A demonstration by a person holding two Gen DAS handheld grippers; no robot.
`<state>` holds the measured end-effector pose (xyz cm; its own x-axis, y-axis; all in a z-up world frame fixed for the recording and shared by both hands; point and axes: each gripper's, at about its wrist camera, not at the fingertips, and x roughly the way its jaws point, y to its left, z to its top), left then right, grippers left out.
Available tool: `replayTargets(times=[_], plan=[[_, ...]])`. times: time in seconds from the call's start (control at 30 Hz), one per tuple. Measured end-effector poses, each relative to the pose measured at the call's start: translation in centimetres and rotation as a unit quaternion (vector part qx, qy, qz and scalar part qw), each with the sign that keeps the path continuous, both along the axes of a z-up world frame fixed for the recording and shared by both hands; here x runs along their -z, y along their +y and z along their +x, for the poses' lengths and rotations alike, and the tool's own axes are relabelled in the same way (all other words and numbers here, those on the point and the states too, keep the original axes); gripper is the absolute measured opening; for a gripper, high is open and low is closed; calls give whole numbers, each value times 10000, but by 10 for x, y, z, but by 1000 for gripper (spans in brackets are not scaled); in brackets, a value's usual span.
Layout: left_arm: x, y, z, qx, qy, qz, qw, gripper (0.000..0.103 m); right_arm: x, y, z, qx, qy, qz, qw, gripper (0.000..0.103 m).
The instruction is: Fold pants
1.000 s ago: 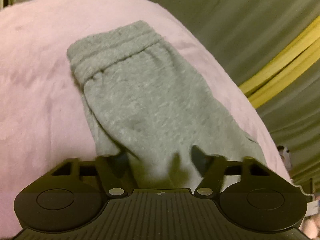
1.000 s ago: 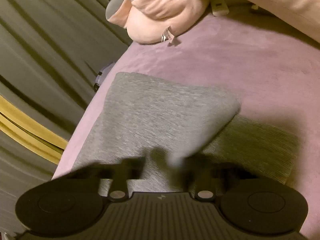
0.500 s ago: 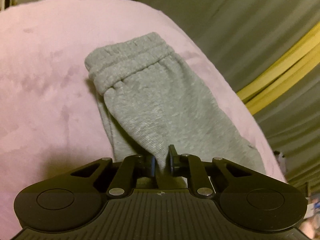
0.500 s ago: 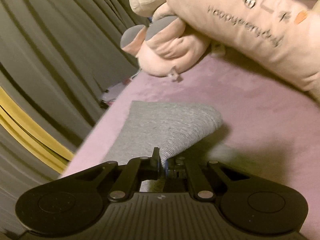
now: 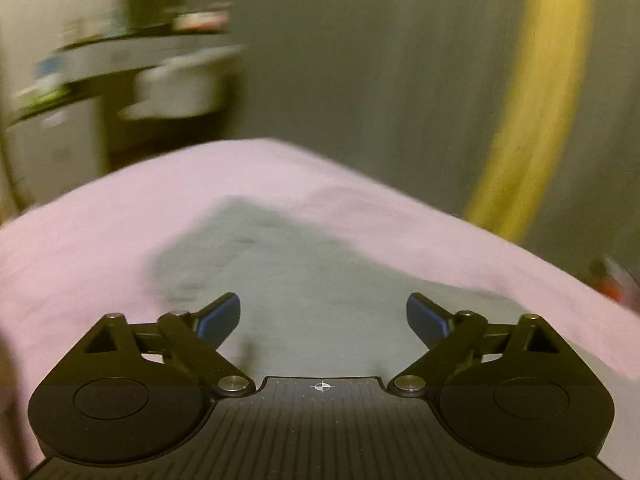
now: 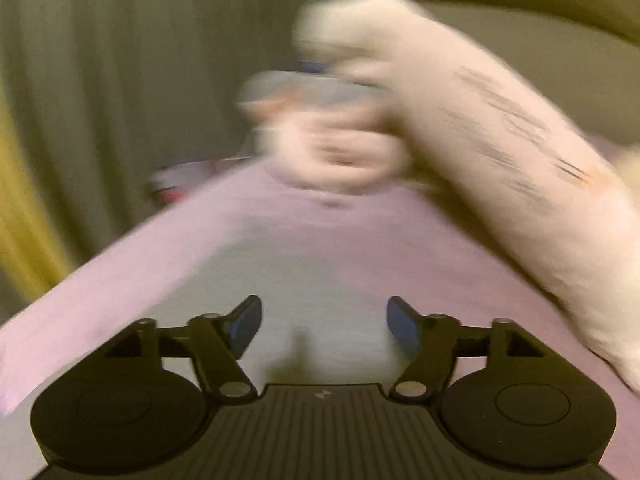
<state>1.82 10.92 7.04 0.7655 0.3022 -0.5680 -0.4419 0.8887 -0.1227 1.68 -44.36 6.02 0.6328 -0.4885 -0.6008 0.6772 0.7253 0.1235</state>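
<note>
The grey pants (image 5: 296, 280) lie folded flat on the pink bed cover (image 5: 100, 248), blurred by motion. My left gripper (image 5: 323, 318) is open and empty, its fingers spread just above the near end of the pants. In the right wrist view the pants (image 6: 316, 280) lie flat ahead. My right gripper (image 6: 324, 326) is open and empty over their near end. Both views are smeared, so the fold's edges are unclear.
A long pink pillow with lettering (image 6: 500, 152) and a pink plush toy (image 6: 332, 152) lie at the far end of the bed. Grey-green curtains with a yellow stripe (image 5: 532, 100) hang beside it. A shelf with boxes (image 5: 120, 68) stands beyond the bed.
Both grippers were shut on folds of the pants half a second ago; now both have opened and let go, and the pants lie flat. Both cameras have tilted up fast.
</note>
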Motion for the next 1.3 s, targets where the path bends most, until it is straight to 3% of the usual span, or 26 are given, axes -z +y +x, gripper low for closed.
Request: replayTargets(times=[0.1,0.17,0.3,0.37,0.43,0.5,0.57,0.63,0.67,0.7,0.73,0.77,0.8,0.87,0.9,1.0,1.07,1.13,1.2,1.27,1.3], plan=[[20,-50,31,883,308,164,9955,96,8,66,44,-1441,131,-55,9895,81],[40,-80,47,1240,598,451,9895,96,21,118,72,-2359,360,-14,9711,81],[93,-108,52,1366,1048,1118,9787,99,44,209,104,-3838,440,-271,9220,81],[102,-99,50,1274,847,1069,9824,103,52,237,110,-4199,218,-511,9059,81],[100,-82,55,1177,861,604,9875,103,70,251,117,-4479,208,-696,8911,80],[102,-71,54,931,765,458,9917,103,90,248,123,-4350,631,-837,8943,83],[101,-70,49,926,750,489,9917,103,88,224,123,-4206,501,-782,9025,84],[102,-72,50,934,749,582,9911,103,83,187,129,-3624,592,-831,9264,88],[104,-73,50,946,732,624,9909,103,84,162,132,-3097,755,-948,9431,89],[105,-73,51,952,724,643,9907,103,87,130,134,-2579,884,-966,9573,99],[105,-73,50,952,721,638,9908,103,91,93,132,-2136,876,-749,9701,99],[106,-72,50,954,721,629,9908,103,91,62,126,-1966,726,-448,9768,99],[107,-72,51,955,710,626,9909,103,89,37,120,-1751,691,-471,9810,99],[106,-74,53,944,701,644,9910,103,88,4,109,-1345,1016,-1152,9789,99],[106,-75,53,936,696,658,9910,103,87,-12,102,-1249,1052,-1141,9800,99],[107,-77,55,892,668,692,9914,103,75,-59,64,-902,1023,-318,9901,99],[108,-80,56,870,659,730,9913,103,67,-68,33,-765,989,-41,9921,99],[108,-81,56,871,652,753,9912,103,68,-62,0,-1048,715,184,9918,99],[108,-81,55,877,662,733,9912,103,86,-59,-23,-1282,836,227,9880,99],[108,-80,54,863,677,690,9916,103,98,-42,-40,-1865,928,-591,9763,99],[107,-80,53,853,689,678,9917,103,99,-36,-40,-1991,961,-728,9725,99]])
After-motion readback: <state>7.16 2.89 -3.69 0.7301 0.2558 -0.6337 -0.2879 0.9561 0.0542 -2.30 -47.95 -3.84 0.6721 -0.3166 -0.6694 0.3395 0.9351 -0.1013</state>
